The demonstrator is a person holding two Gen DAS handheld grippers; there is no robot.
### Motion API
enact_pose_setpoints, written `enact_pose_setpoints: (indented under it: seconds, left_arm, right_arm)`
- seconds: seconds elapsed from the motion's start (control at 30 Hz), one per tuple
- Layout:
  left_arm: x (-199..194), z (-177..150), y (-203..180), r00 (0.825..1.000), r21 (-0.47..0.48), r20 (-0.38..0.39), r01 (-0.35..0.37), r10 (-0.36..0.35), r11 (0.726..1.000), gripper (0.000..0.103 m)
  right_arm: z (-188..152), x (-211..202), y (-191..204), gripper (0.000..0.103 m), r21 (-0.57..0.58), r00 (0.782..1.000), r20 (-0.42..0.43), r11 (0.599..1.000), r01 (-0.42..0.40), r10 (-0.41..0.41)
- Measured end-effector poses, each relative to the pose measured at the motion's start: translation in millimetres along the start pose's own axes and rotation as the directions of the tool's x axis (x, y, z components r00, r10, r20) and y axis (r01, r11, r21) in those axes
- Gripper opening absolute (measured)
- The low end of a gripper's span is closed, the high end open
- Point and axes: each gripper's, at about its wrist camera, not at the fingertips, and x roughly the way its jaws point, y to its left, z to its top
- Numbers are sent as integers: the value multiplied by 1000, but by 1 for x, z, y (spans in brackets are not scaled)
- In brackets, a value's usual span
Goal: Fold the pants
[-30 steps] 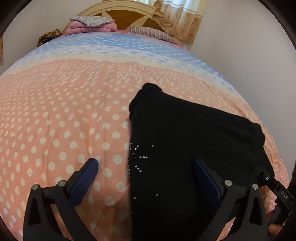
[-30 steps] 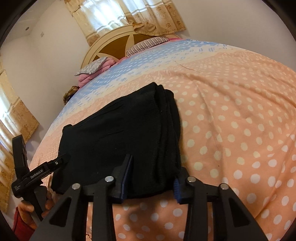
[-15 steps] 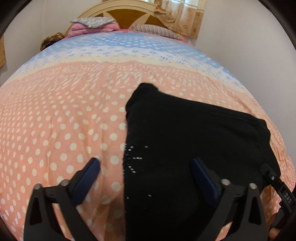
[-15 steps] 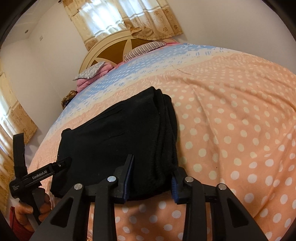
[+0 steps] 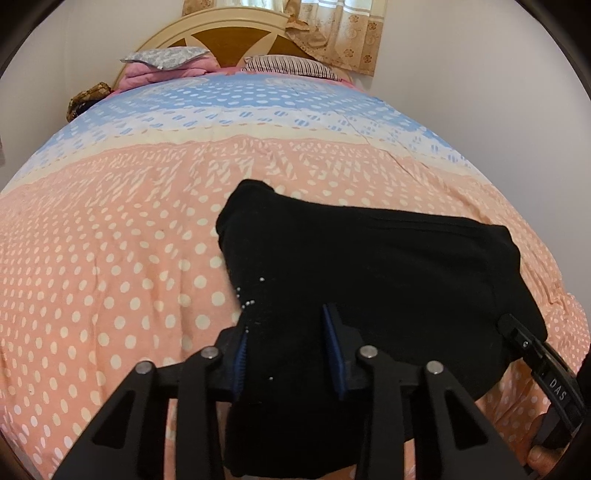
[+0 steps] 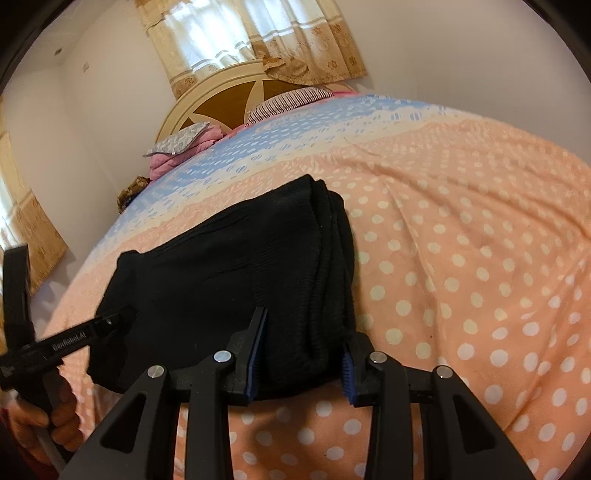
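Black pants [image 5: 369, 266] lie folded on the polka-dot bedspread [image 5: 110, 240], with small shiny studs near their left edge. My left gripper [image 5: 290, 350] is closing on the near left corner of the pants, and the cloth bunches between its blue pads. In the right wrist view the same pants [image 6: 240, 266] show their stacked folded edges at the right. There my right gripper [image 6: 301, 358] is shut on the near right corner of the pants. The left gripper [image 6: 107, 323] also shows at that view's left, held by a hand.
Pillows [image 5: 173, 59] and a pink blanket are piled at the headboard [image 5: 229, 33] far back. A curtain [image 6: 251, 40] hangs behind it. The bedspread stretches wide to the left [image 5: 74, 295] and to the right [image 6: 480, 258] of the pants. Walls flank the bed.
My left gripper's jaws went from wide open over the pants' left corner to closed on the cloth, lifting it slightly. My right gripper kept its hold and stayed put.
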Motion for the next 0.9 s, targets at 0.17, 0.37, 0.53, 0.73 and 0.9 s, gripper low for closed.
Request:
enact_pose_setpoints:
  seconds: [0.17, 0.37, 0.53, 0.73, 0.9]
  left_arm:
    - [-10, 1, 1, 1000, -8, 17, 5, -5, 1000, 23]
    - [-20, 0, -1, 999, 20, 42, -1, 0, 1000, 21]
    - [-26, -1, 1, 998, 16, 56, 7, -8, 1000, 20]
    - [-22, -1, -2, 998, 34, 54, -13, 11, 999, 20]
    - [-15, -3, -1, 999, 32, 41, -18, 17, 999, 20]
  right_arm:
    - [-2, -11, 14, 36, -77, 996, 69, 995, 56, -50]
    - [-2, -18, 19, 36, -108, 991, 108, 990, 90, -79]
    - [-2, -19, 19, 36, -111, 989, 113, 988, 103, -91]
    - [-3, -28, 35, 36, -176, 974, 191, 972, 157, -123]
    - [-2, -16, 30, 36, -162, 980, 135, 973, 166, -145]
